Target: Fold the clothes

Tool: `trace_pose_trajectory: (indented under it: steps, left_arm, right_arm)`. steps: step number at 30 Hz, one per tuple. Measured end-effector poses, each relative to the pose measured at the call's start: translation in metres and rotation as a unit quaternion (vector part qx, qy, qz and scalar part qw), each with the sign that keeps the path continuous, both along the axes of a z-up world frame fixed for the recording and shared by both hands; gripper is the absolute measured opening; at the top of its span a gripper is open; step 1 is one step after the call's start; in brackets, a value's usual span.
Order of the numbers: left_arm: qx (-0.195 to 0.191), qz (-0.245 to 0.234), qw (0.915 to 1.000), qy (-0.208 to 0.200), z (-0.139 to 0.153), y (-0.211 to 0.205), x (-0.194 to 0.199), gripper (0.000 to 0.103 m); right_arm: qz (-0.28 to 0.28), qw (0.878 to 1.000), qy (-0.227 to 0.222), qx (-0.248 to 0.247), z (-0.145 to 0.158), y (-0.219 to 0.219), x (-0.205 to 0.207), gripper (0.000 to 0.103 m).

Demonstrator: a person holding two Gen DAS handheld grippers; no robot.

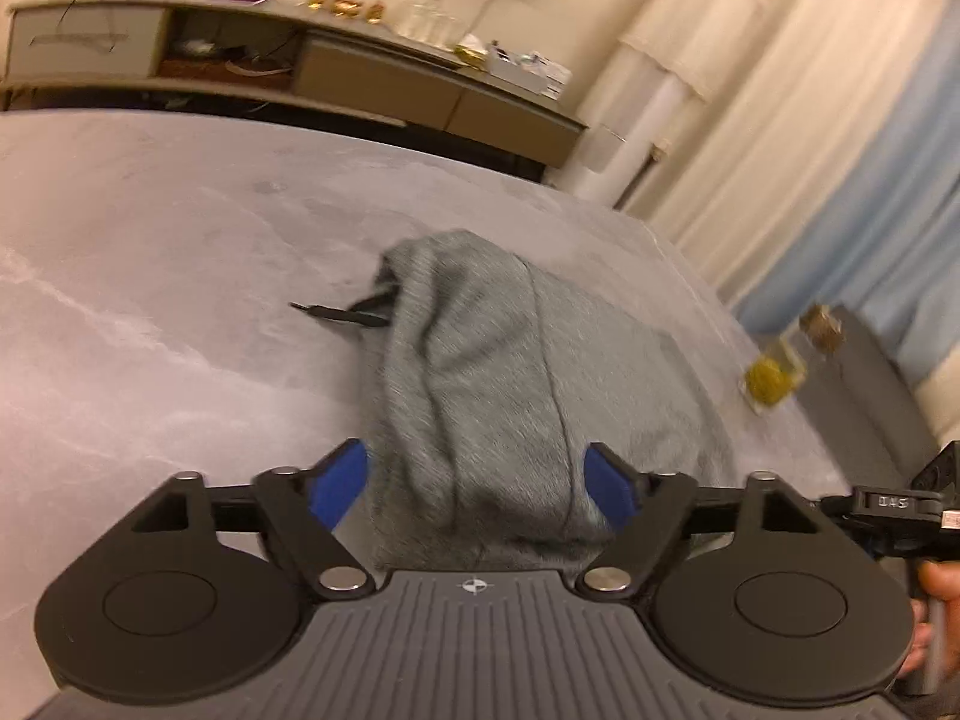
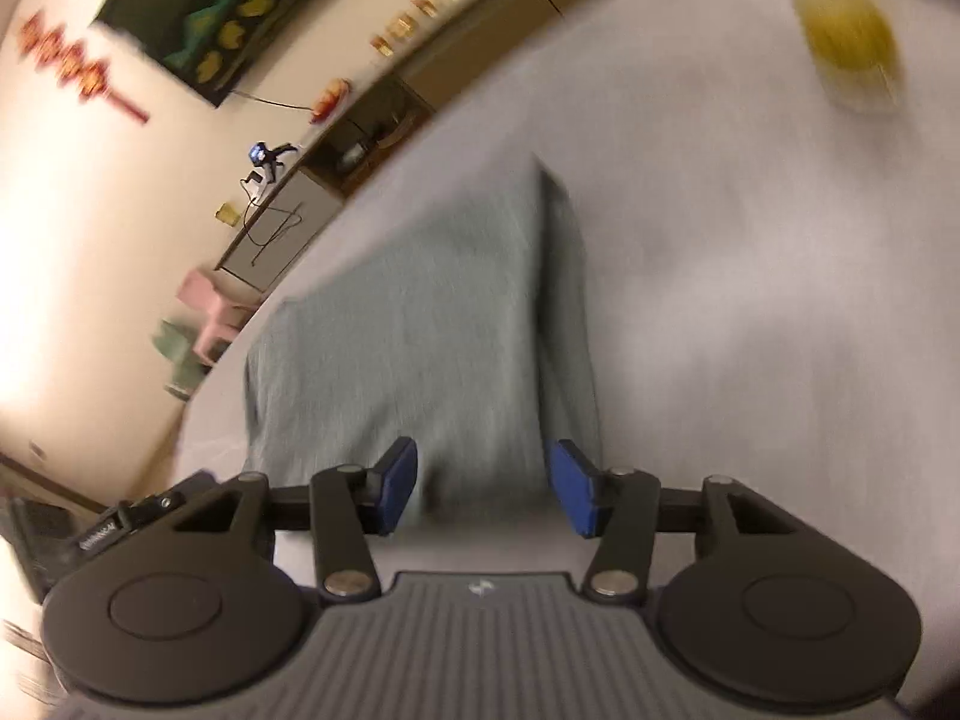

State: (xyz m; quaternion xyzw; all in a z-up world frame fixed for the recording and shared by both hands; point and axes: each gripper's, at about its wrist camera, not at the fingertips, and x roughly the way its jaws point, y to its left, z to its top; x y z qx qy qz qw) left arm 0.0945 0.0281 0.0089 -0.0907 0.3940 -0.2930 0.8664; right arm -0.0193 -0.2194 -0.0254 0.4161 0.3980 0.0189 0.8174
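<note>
A grey-green garment [image 1: 480, 372] lies bunched on the grey marbled table [image 1: 150, 300], with a black drawstring [image 1: 342, 312] sticking out on its left. My left gripper [image 1: 477, 489] is open, its blue pads either side of the garment's near end. In the right wrist view the garment [image 2: 408, 324] lies flatter, with a folded edge on its right. My right gripper [image 2: 483, 492] is open over its near edge. Both views are blurred.
A glass jar with yellow contents [image 1: 771, 381] stands on the table to the right; it also shows in the right wrist view [image 2: 846, 30]. A long sideboard [image 1: 360, 78] with clutter runs behind the table. Curtains [image 1: 810, 150] hang at right.
</note>
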Motion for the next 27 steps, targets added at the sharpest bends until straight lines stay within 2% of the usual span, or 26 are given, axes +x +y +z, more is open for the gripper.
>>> trace_pose_trajectory:
  steps: [3,4,6,8,10,11,12,14,15,17,20,23,25,27]
  left_arm:
    - [0.032,-0.013,0.9992,-0.018,-0.009,-0.021,-0.004,0.079]
    - [0.036,-0.018,0.9989,-0.023,-0.012,-0.026,-0.003,0.075]
    - [0.035,-0.02,0.9989,-0.024,-0.014,-0.028,-0.004,0.055]
    - [0.033,-0.022,0.9989,-0.024,-0.016,-0.03,-0.004,0.027]
    - [0.022,-0.026,0.9992,-0.023,-0.015,-0.026,-0.003,0.017]
    - [0.015,-0.028,0.9992,-0.025,-0.015,-0.025,-0.002,0.015]
    - [0.014,-0.032,0.9989,-0.032,-0.014,-0.025,-0.002,0.014]
    - [0.01,-0.041,0.9984,-0.039,-0.012,-0.022,-0.004,0.012]
    - [0.009,-0.046,0.9981,-0.041,-0.012,-0.021,-0.004,0.012]
    - [0.008,-0.055,0.9976,-0.042,-0.013,-0.02,-0.003,0.01]
    - [0.025,-0.06,0.9974,-0.03,-0.027,-0.021,-0.002,0.007]
    - [0.044,-0.06,0.997,-0.022,-0.044,-0.022,-0.006,0.008]
    - [0.036,-0.049,0.998,-0.017,-0.043,-0.02,-0.005,0.008]
    - [0.037,-0.044,0.9982,-0.017,-0.037,-0.016,-0.007,0.012]
  right_arm:
    - [-0.013,0.997,0.01,0.075,-0.02,-0.005,-0.003,0.051]
    - [-0.015,0.996,0.008,0.082,-0.021,-0.006,0.002,0.051]
    - [-0.018,0.995,0.006,0.093,-0.022,-0.007,0.014,0.05]
    - [-0.022,0.995,0.016,0.098,-0.027,-0.006,0.025,0.051]
    - [-0.037,0.993,0.035,0.103,-0.036,-0.008,0.034,0.051]
    - [-0.042,0.993,0.036,0.104,-0.038,-0.008,0.037,0.051]
    - [-0.041,0.994,0.033,0.099,-0.037,-0.008,0.039,0.043]
    - [-0.032,0.997,0.012,0.066,-0.029,-0.007,0.036,0.014]
    - [-0.036,0.998,0.0,0.05,-0.024,-0.006,0.033,0.009]
    - [-0.044,0.999,-0.022,0.018,-0.014,-0.006,0.028,0.007]
    - [-0.052,0.998,-0.024,-0.01,-0.011,-0.006,0.028,0.006]
    - [-0.054,0.998,0.0,-0.015,-0.02,-0.007,0.028,0.007]
    - [-0.059,0.998,0.024,-0.01,-0.029,-0.009,0.028,0.011]
    - [-0.084,0.996,0.025,-0.031,-0.023,-0.016,0.021,0.013]
